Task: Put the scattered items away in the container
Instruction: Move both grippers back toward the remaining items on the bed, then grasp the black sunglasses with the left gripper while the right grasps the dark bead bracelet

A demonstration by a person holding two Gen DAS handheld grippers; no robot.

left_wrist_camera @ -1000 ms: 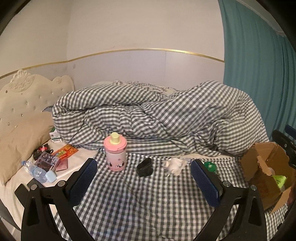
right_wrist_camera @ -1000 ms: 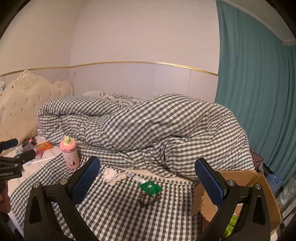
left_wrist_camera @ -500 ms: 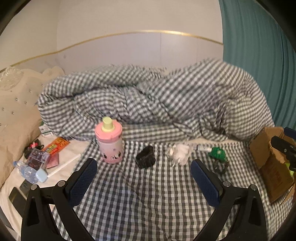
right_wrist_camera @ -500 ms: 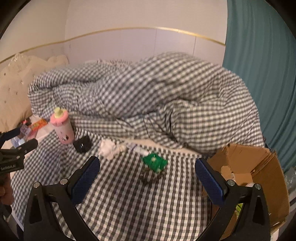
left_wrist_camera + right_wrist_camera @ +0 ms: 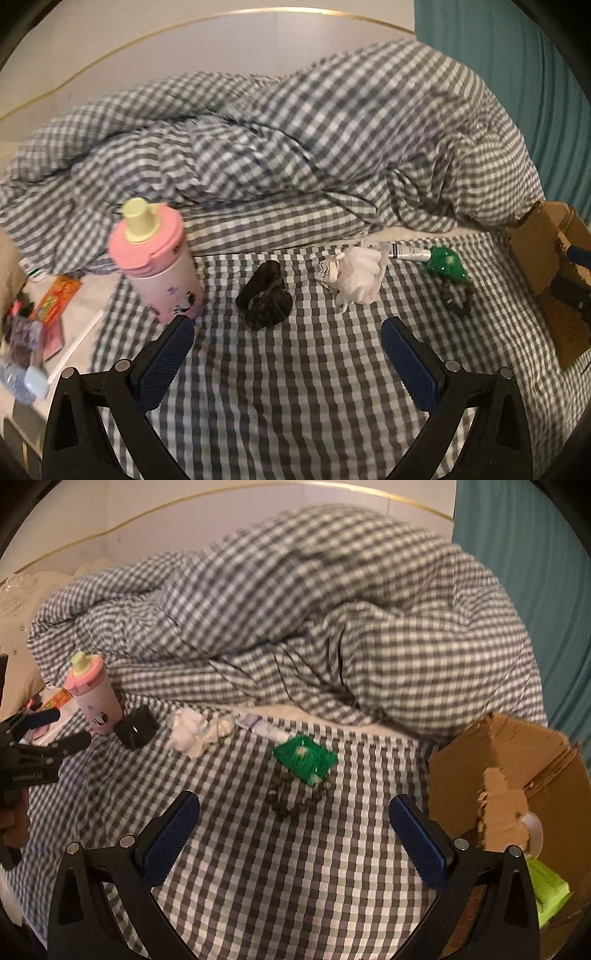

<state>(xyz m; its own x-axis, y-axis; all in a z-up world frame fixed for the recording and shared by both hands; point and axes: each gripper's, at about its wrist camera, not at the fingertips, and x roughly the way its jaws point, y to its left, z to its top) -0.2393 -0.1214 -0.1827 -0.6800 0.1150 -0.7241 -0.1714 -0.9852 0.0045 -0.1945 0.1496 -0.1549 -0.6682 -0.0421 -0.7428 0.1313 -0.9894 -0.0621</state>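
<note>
On the checked bedsheet a pink bottle [image 5: 159, 262] with a pale yellow cap stands upright, left of a black crumpled item [image 5: 265, 296], a white crumpled wad [image 5: 356, 276], a white tube [image 5: 400, 252], a green packet [image 5: 445, 264] and a dark bead bracelet [image 5: 456, 299]. My left gripper [image 5: 287, 334] is open, just short of the black item. My right gripper [image 5: 294, 810] is open over the bead bracelet [image 5: 295, 801], with the green packet [image 5: 304, 760] just beyond. The cardboard box [image 5: 517, 775] stands at the right, a lime green pack [image 5: 546, 890] inside.
A bunched checked duvet [image 5: 295, 147] fills the back of the bed. Snack packets [image 5: 55, 299], a water bottle [image 5: 22, 373] and small clutter lie at the left by the pillow. A teal curtain [image 5: 535, 572] hangs at the right. The left gripper [image 5: 33, 746] shows in the right wrist view.
Both grippers have moved forward and tilted down toward the bed; the items appear larger and closer. Both stay open and nothing has been picked up.
</note>
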